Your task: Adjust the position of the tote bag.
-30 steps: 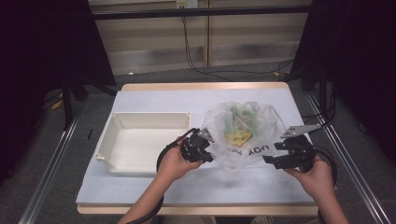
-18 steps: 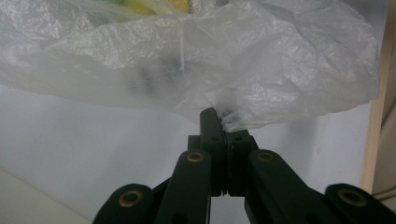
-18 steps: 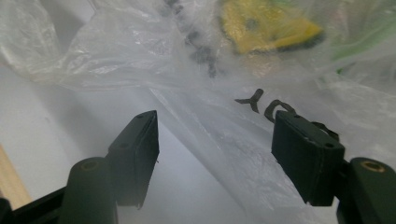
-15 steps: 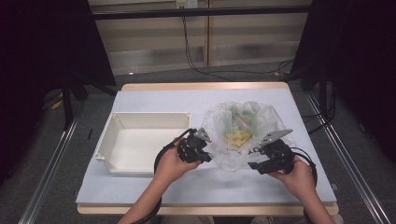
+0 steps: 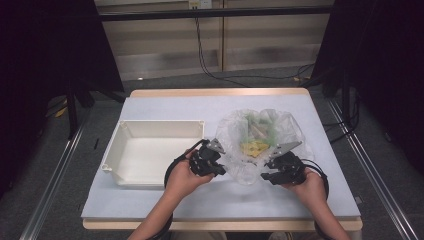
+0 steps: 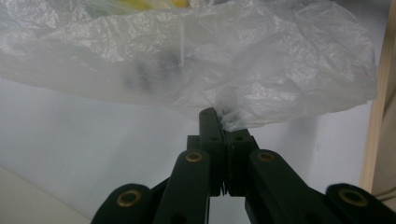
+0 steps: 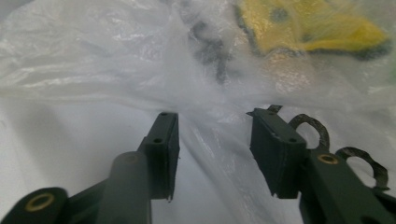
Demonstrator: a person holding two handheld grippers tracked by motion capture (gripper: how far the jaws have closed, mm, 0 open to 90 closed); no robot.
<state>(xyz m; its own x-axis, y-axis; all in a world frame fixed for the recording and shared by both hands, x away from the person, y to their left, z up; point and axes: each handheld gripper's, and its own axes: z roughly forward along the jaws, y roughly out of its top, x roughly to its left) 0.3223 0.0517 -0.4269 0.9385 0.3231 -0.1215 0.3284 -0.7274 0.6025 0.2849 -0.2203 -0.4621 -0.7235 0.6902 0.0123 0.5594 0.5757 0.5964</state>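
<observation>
The left hand-held gripper (image 6: 219,122) is clenched on a fold of a crumpled, translucent white plastic bag (image 6: 243,60); in the left gripper view its two black jaws meet with a pinch of film caught between them. The right hand-held gripper (image 7: 212,140) stands released, its jaws apart on either side of a ridge of the same bag, the film lying between them but not yet squeezed.

From above, the left hand-held gripper (image 5: 216,159) holds the bag's near-left edge and the right hand-held gripper (image 5: 272,167) sits at its near-right edge. The bag (image 5: 235,130) rests on the pale blue-grey surface (image 5: 165,105), right of centre, with yellow and green items (image 5: 255,146) showing dimly through it. Just to its left sits an open, shallow white rectangular plastic tray (image 5: 120,150).

The step in hand appears to be securing a two-sided hold on the bag. The next move likely calls for closing the right jaws on the film, catching enough plastic that it does not slip.

Both forearms come in from the near edge of the surface, angled slightly inward, hands low, the grippers pointing forward toward the bag.
</observation>
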